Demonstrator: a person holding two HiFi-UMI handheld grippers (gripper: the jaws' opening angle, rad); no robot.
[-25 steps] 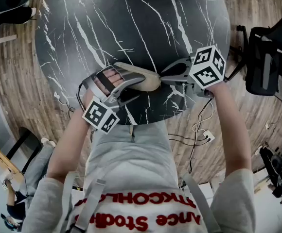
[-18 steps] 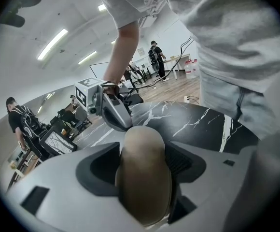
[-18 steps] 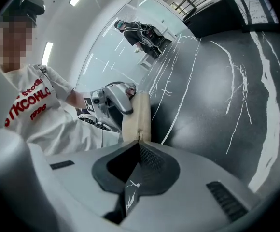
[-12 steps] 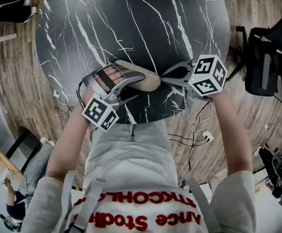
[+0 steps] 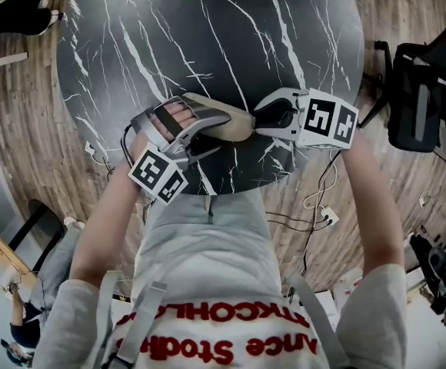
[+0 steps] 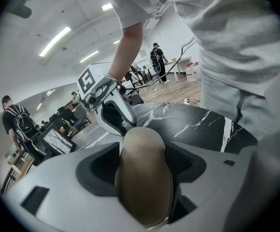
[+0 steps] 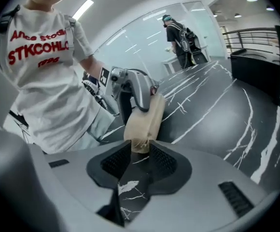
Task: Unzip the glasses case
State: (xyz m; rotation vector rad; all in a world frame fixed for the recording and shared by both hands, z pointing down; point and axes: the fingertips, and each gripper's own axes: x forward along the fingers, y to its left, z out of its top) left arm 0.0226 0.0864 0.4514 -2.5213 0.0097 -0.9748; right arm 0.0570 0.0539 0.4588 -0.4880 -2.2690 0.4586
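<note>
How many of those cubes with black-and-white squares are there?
2. One cube sits on the left gripper, near the table's edge. The other cube sits on the right gripper, right of the glasses case between them. None seem hidden.

Tan, rounded glasses case point(image 5: 237, 126) is clamped lengthwise in the left gripper point(image 5: 217, 133) by the worktop's point(image 5: 208, 37) near edge, its narrow end pinched by the right gripper point(image 5: 257, 123).
</note>
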